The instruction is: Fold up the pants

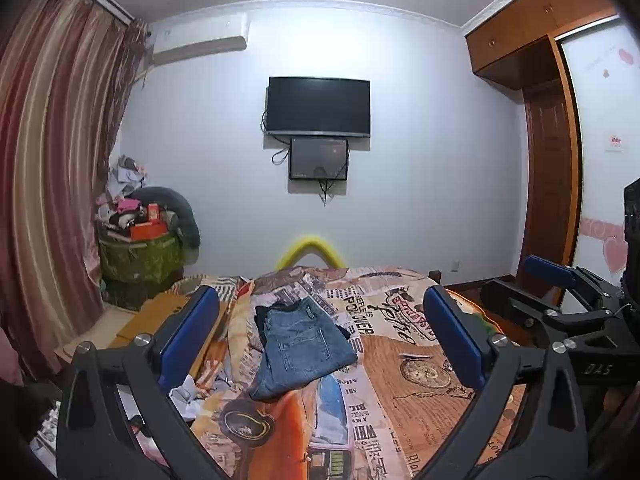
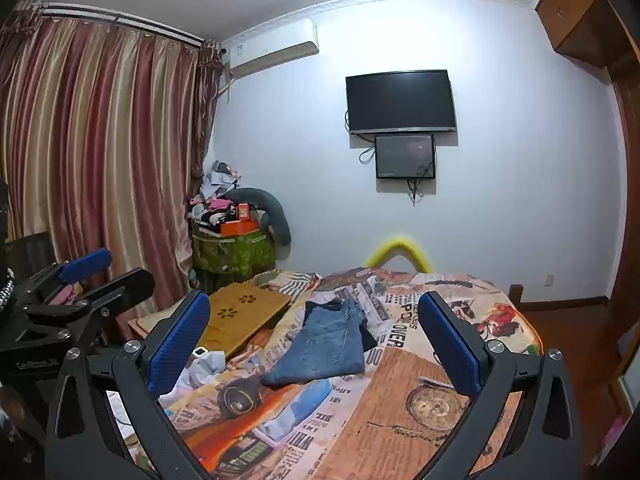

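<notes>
A: Pants, blue denim jeans [image 1: 298,346], folded into a compact rectangle, lying mid-bed on the printed newspaper-and-car pattern bedspread [image 1: 400,364]. Second garment, dark fabric [image 1: 262,314], peeks out under the far edge. Can't tell what it is.

B: Grippers?

A: Left gripper [image 1: 320,340], black frame with blue pads, spread wide, nothing between the jaws. Right gripper [image 2: 316,344], same build, also spread wide and empty. Both hang above the near end of the bed, clear of the jeans, not touching cloth.

B: Step in hand?

A: Looks like release and back-off; the fold reads as done or nearly so. To do it well: keep the jaws wide while pulling away so no pad snags the top layer, and lift up and back rather than dragging across.

B: Anything off on the fold?

A: Near corner flares out and lifts a bit, edges not fully square, top surface mostly flat with a back pocket showing. If another pass is wanted, I'd press that near hem down.

B: Surroundings?

A: Perforated wooden lap tray [image 2: 240,314] left of the jeans, well apart. White crumpled cloth [image 2: 204,366] near the left jaw.
</notes>
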Demonstrator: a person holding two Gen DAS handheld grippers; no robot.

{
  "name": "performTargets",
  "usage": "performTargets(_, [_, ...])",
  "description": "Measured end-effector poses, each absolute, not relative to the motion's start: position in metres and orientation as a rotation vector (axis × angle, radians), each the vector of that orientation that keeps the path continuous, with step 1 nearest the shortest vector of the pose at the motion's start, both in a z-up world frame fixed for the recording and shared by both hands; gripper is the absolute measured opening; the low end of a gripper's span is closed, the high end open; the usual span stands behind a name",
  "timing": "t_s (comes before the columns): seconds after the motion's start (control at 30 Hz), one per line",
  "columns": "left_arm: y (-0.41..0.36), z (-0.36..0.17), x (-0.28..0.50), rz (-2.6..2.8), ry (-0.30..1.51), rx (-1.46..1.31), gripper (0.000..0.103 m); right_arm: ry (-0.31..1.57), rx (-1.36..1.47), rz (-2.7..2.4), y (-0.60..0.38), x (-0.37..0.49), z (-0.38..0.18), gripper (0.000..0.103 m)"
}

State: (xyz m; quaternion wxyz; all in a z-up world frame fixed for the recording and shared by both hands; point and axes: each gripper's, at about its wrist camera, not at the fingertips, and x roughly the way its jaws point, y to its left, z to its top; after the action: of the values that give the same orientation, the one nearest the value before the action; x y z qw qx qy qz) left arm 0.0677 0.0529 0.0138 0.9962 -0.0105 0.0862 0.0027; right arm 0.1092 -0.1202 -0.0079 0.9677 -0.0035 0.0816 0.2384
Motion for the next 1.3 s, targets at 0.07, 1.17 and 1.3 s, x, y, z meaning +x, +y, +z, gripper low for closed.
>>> performTargets(0.07, [0.054,0.011,0.071,0.007,0.181,-0.026,0.103,0.167,-0.008,0.482,-0.120,0.109,-0.008,0.103])
performTargets(1.17, [0.056,0.004,0.081,0.012,0.211,-0.054,0.103,0.197,0.022,0.478,-0.123,0.112,-0.012,0.103])
performTargets(1.3, [0.056,0.004,0.082,0.007,0.215,-0.058,0.103,0.194,0.024,0.478,-0.122,0.111,-0.012,0.103])
